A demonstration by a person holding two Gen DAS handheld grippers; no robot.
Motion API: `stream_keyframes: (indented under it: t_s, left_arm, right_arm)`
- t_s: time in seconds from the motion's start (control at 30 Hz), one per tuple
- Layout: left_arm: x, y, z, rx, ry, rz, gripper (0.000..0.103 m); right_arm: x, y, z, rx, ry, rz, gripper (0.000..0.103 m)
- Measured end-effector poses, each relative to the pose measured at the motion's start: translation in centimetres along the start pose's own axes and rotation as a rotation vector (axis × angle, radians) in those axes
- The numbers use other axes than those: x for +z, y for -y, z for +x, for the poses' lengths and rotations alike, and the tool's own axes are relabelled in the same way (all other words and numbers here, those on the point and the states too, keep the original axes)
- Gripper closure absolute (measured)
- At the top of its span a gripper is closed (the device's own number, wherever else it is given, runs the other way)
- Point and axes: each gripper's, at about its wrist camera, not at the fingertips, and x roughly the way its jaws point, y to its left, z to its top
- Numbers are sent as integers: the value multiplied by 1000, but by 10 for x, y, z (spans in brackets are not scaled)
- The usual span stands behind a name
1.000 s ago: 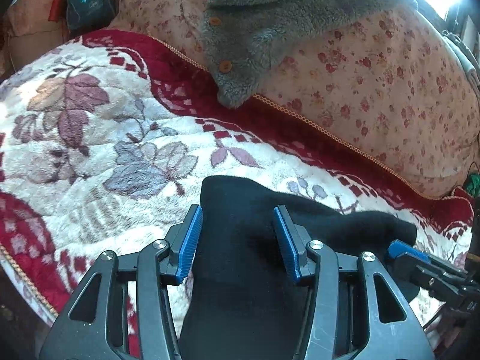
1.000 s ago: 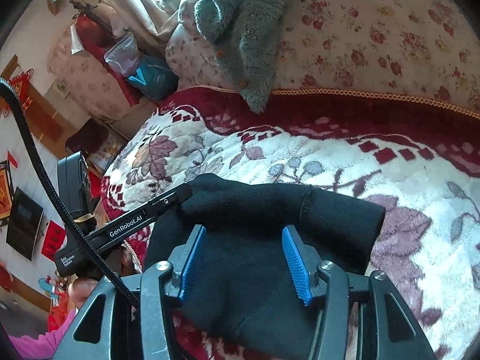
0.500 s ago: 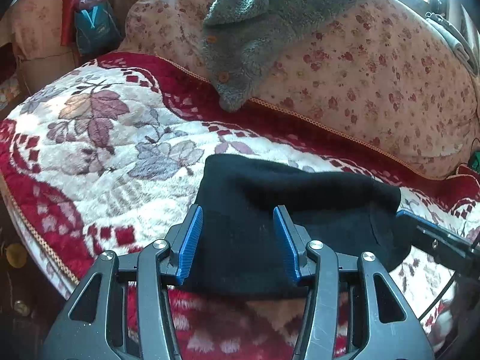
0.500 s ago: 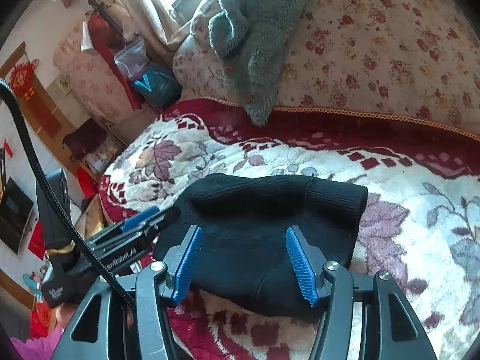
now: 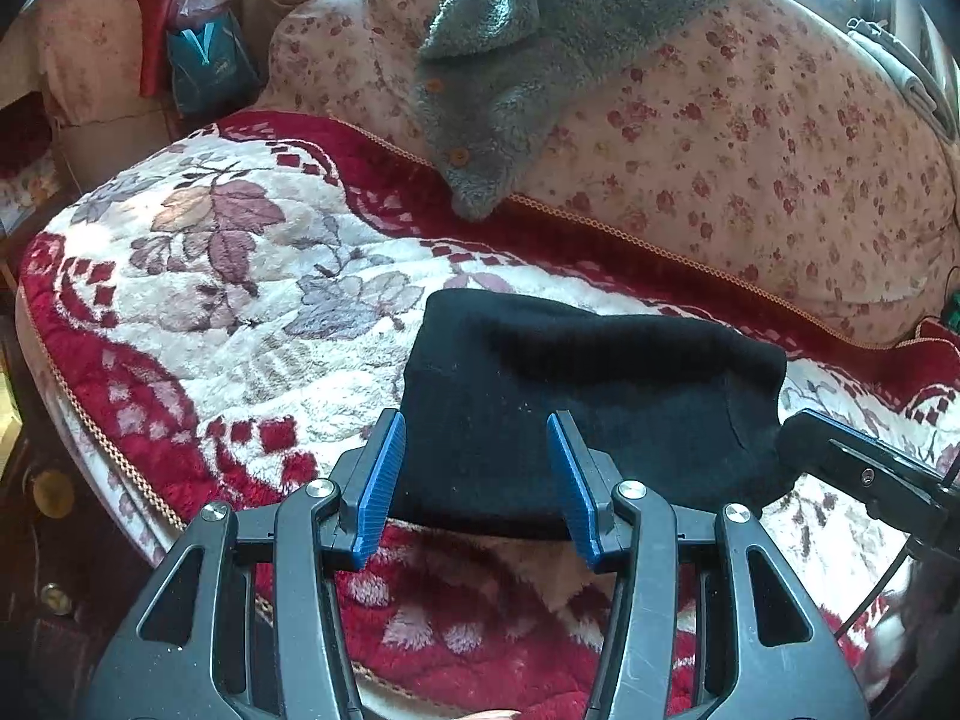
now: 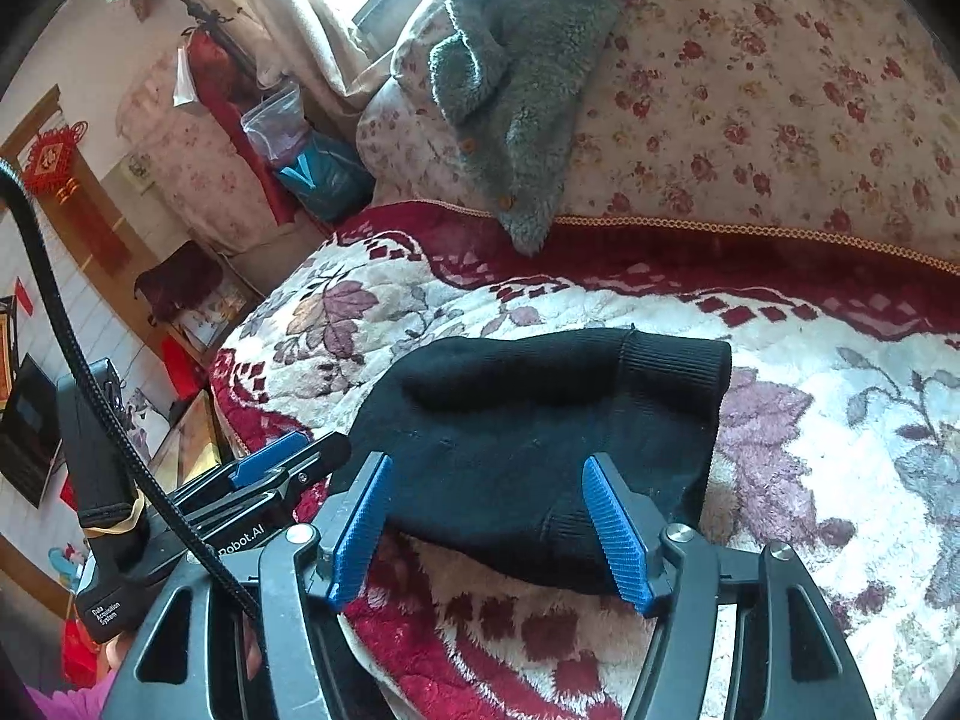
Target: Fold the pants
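Note:
The black pants [image 5: 576, 408] lie folded into a compact bundle on the red and white floral blanket [image 5: 228, 300], near its front edge. They also show in the right wrist view [image 6: 540, 432], ribbed cuff at the right. My left gripper [image 5: 477, 480] is open and empty, just short of the bundle's near edge. My right gripper [image 6: 489, 525] is open and empty, also just short of the near edge. Each gripper shows in the other's view: the right one [image 5: 864, 474] beside the bundle's right end, the left one [image 6: 282, 468] at its left end.
A grey fleece garment [image 5: 510, 78] hangs over the flowered sofa back [image 5: 750, 150]. A teal bag [image 5: 204, 66] stands at the far left corner. The blanket's front edge [image 5: 90, 420] drops off to the floor. Furniture and a wall hanging [image 6: 54, 162] are at the left.
Both grippers have pulled back and off the pants; the bundle that was between the jaws now lies flat on the blanket ahead of them.

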Motion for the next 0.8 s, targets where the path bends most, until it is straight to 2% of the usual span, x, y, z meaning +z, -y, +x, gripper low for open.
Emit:
stream_keyframes:
  t_s: [0.8]
  left_arm:
    - [-11,8,-13,12,18,8,55]
  right_arm:
    - [-8,-9,-5,0,4,-12,39]
